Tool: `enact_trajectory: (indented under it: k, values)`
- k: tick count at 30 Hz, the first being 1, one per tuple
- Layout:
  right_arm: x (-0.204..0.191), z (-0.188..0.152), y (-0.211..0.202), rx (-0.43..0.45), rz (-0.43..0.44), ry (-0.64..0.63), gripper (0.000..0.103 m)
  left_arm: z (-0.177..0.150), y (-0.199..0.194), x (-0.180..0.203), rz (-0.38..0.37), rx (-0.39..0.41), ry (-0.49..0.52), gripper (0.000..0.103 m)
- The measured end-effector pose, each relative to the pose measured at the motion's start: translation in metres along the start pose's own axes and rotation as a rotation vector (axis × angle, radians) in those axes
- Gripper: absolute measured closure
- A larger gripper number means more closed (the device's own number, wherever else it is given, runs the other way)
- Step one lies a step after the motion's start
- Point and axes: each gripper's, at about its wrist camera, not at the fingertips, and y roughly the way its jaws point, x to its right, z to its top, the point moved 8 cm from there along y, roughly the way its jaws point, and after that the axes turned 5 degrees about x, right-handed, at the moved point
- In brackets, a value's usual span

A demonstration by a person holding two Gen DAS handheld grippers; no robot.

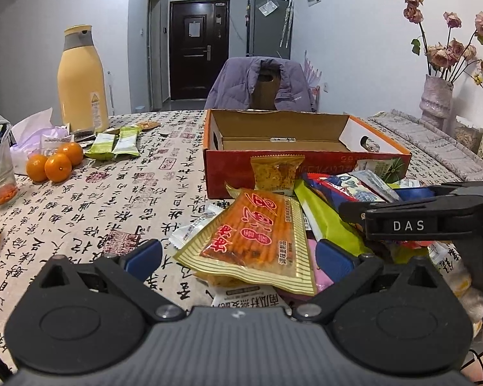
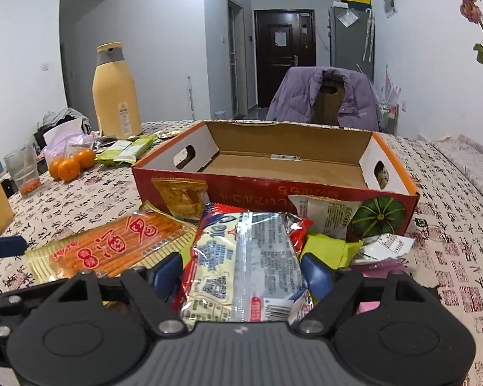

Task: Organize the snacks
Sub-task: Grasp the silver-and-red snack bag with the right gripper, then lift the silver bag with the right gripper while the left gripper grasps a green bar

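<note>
Right tool [image 2: 241, 273] straddles the silver packet [image 2: 241, 257], pads touching; its long axis points twelve o'clock toward the box [image 2: 273, 193]; left tool [image 1: 238, 257] wide

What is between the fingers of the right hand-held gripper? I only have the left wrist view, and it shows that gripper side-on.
Observer: A white-and-red packet lies lengthwise between the fingers of the right hand-held gripper. I can't tell whether the pads press on it.
Operator: Is anything in the box yet?
Observer: No. The part of the box floor that shows is bare cardboard.
Operator: What's between that packet and the box?
Observer: A small white packet stands against the box's front wall, beside a pumpkin picture.
</note>
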Motion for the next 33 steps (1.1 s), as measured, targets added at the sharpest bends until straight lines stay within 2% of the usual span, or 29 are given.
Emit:
enact_trajectory:
  k: [2,3,7,15,20,33]
  values:
    - [0.0,0.0,-0.001,-0.001,0.01,0.005,0.03,0.0,0.001,0.0,-0.004,0.0,-0.001,0.0]
    - [0.001,0.0,-0.002,0.001,0.01,0.004,0.038,0.0,0.001,0.0,-0.004,-0.001,-0.002,0.0]
    - [-0.002,0.002,-0.01,0.019,0.021,-0.012,0.055,0.001,0.001,-0.002,-0.005,-0.002,-0.007,0.0]
    - [0.006,0.004,-0.036,0.092,0.023,0.011,0.057,0.006,0.0,0.002,-0.005,0.004,0.004,0.0]
    - [0.023,0.011,-0.058,0.161,-0.015,0.021,0.057,0.014,0.004,0.013,-0.014,0.006,0.021,0.0]
    - [0.071,0.005,-0.067,0.195,-0.106,0.066,0.057,0.025,0.038,0.064,-0.05,-0.038,0.065,0.0]
